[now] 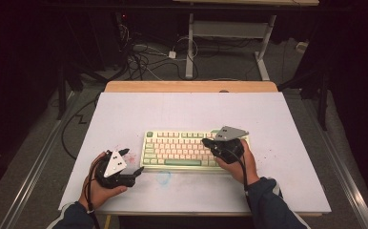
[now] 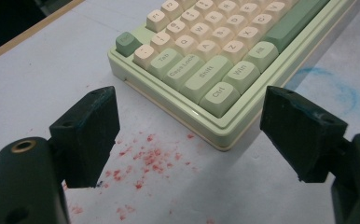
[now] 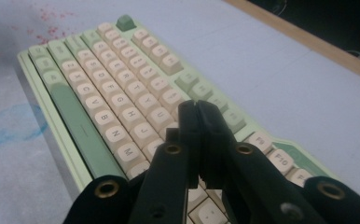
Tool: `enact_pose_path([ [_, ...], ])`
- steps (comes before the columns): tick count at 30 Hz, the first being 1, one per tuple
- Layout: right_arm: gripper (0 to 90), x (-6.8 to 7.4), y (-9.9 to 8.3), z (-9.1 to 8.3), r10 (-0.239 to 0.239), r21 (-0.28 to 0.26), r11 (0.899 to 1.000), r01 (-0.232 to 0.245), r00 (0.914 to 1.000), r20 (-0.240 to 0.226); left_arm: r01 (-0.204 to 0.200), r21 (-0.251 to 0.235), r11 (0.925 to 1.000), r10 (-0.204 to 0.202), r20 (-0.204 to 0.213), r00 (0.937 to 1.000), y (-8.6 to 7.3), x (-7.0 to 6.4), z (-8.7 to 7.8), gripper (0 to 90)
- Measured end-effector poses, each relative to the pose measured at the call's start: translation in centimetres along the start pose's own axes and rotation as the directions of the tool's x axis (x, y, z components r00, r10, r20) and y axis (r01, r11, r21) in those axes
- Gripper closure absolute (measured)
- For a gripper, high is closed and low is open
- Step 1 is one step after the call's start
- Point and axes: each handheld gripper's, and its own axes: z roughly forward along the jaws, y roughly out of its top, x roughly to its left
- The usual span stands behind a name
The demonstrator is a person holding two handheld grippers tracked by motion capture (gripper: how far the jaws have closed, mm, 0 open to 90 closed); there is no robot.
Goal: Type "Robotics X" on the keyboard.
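A pale green keyboard (image 1: 179,149) with cream and green keys lies flat in the middle of the white table top (image 1: 191,109). My left gripper (image 1: 139,169) rests open on the table by the keyboard's front left corner (image 2: 215,135), its jaws wide apart with nothing between them (image 2: 187,140). My right gripper (image 1: 205,141) is shut, its two jaws pressed together, and hovers over the keys on the right half of the keyboard (image 3: 122,93). The tips (image 3: 196,108) sit just above the upper key rows; I cannot tell whether they touch a key.
Red specks (image 2: 145,161) stain the table near the left gripper, and a faint blue ring (image 1: 163,177) is drawn in front of the keyboard. A wooden edge (image 1: 191,86) borders the far side. Cables and a desk frame (image 1: 191,43) lie on the floor beyond.
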Motion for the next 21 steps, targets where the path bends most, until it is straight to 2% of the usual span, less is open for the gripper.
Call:
enact_pose_path([
  [6,79.6,-0.1,-0.3,-2.2,0.017,-0.066,0.998,-0.016,0.9997,0.019,0.003,0.003,1.0000,-0.003,-0.001,1.0000,0.0,0.0,0.0,19.1],
  [8,68.0,-0.1,-0.5,-2.8,0.019,-0.089,0.996,-0.016,0.9994,0.030,-0.003,0.006,1.0000,0.003,-0.002,1.0000,0.0,0.0,0.0,19.2],
  [10,60.6,-0.2,-0.9,-3.4,0.015,-0.112,0.994,-0.013,0.9996,0.025,-0.001,0.006,1.0000,0.001,0.000,1.0000,0.0,0.0,0.0,19.4],
  [12,51.6,-0.1,-1.3,-4.0,0.015,-0.135,0.991,-0.008,0.9985,0.053,0.001,0.004,1.0000,-0.001,-0.003,1.0000,0.0,0.0,0.1,20.0],
  [15,40.7,-0.3,-2.0,-4.8,0.026,-0.171,0.985,-0.014,0.9971,0.071,0.002,0.006,1.0000,-0.002,-0.006,1.0000,0.0,-0.1,0.3,21.6],
  [17,35.6,-0.5,-2.5,-5.3,0.037,-0.176,0.984,-0.023,0.9965,0.075,0.001,0.005,1.0000,-0.001,-0.004,1.0000,0.1,-0.2,0.3,21.6],
  [19,30.1,-0.4,-2.9,-5.7,0.053,-0.177,0.984,-0.032,0.9920,0.115,0.003,0.001,1.0000,-0.003,-0.002,1.0000,0.2,-0.3,0.4,21.6],
  [21,24.5,-0.4,-3.5,-6.1,0.057,-0.174,0.984,-0.033,0.9895,0.133,0.000,0.004,1.0000,0.000,-0.008,1.0000,0.2,-0.2,0.4,21.6],
])
